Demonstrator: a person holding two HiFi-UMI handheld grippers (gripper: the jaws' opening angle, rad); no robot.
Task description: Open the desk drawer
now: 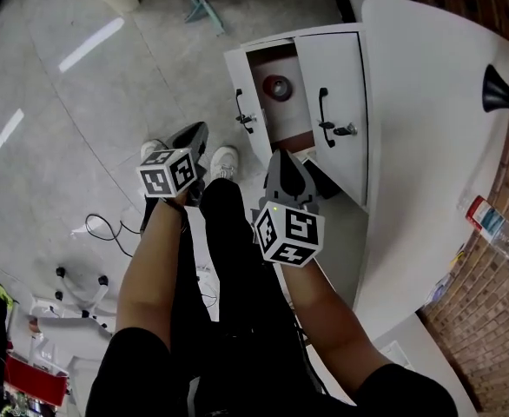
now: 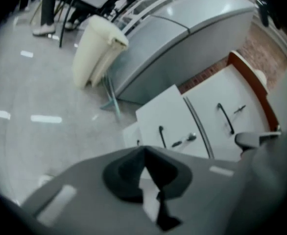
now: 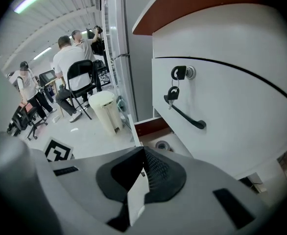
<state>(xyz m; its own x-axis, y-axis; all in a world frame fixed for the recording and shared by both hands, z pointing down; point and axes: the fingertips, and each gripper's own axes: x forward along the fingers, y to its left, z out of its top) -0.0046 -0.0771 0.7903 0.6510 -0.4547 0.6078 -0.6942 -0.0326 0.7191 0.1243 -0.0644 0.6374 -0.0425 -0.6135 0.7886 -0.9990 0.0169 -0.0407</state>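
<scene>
Left gripper fingers closed, empty, right gripper fingers closed, empty, desk drawer open

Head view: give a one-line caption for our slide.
Desk drawer pulled open, left gripper and right gripper both shut nearby.

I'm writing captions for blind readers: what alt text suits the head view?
A white desk drawer stands pulled open, a round object inside. Seen from above, a person holds the left gripper and right gripper near it, both shut and empty, over black-trousered legs.
</scene>
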